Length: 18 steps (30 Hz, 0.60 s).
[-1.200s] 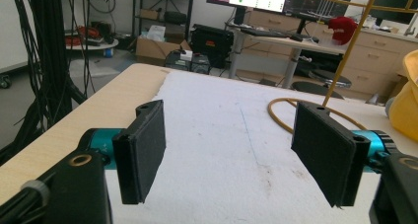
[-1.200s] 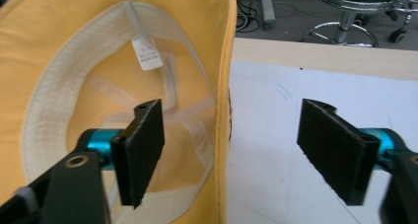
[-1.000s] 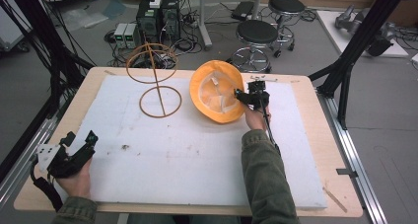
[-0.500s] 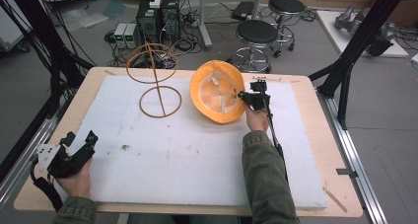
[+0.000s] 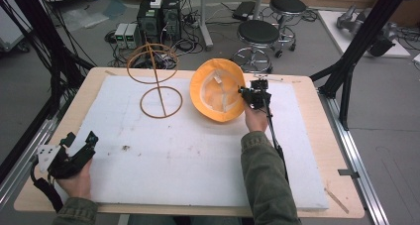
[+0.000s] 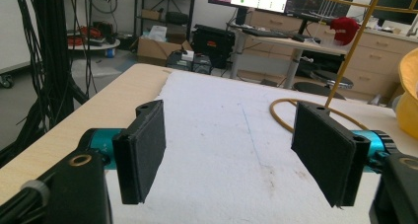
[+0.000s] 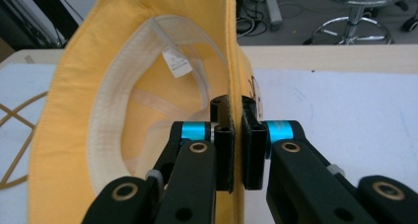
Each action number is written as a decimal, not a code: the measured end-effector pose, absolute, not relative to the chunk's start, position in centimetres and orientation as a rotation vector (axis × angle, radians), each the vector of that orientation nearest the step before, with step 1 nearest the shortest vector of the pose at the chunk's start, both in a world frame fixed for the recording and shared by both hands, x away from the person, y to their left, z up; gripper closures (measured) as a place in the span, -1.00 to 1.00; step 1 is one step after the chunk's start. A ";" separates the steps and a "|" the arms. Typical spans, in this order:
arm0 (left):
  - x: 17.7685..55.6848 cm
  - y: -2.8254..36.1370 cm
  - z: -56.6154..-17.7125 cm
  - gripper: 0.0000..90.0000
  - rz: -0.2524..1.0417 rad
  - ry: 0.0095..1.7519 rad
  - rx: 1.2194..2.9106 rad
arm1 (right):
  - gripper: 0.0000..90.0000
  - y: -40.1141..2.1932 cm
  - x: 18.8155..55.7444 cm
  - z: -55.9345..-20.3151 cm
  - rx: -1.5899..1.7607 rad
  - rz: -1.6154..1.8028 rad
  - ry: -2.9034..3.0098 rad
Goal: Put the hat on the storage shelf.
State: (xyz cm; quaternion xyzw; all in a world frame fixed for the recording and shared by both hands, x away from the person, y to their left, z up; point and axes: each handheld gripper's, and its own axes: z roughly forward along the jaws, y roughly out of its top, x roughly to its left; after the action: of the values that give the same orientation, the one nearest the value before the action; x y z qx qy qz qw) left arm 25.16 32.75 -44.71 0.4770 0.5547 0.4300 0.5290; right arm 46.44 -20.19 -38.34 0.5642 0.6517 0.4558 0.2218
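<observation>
Right claw (image 7: 235, 150) clamped shut; left claw (image 6: 236, 155) open, resting low.

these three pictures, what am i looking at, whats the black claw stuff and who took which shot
A person sits at a table holding a hand tool with two black fingers in each hand. One camera looks down from above; the other two ride on the tools, looking along their fingers. On the white mat lie a yellow hat and a wire stand. The right gripper has pinched the hat's brim, lifting it on edge. The left gripper rests near the table's corner, its fingers wide apart with nothing between them.
</observation>
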 end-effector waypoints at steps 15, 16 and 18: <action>25.1 32.8 -44.7 -0.35 1.026 1.325 1.137 | 0.92 -20.7 44.2 -35.0 1.450 1.326 1.610; 25.1 32.8 -44.7 -0.35 1.026 1.325 1.137 | 0.92 -20.8 44.1 -34.8 1.439 1.343 1.599; 25.1 32.8 -44.7 -0.35 1.026 1.325 1.136 | 0.92 -21.0 43.8 -34.4 1.430 1.385 1.578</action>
State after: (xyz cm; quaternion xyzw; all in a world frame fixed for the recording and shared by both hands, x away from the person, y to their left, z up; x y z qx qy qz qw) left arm 25.12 32.77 -44.68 0.4760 0.5551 0.4296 0.5298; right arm 43.77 -20.98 -34.39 0.5378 0.5933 0.5207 0.2961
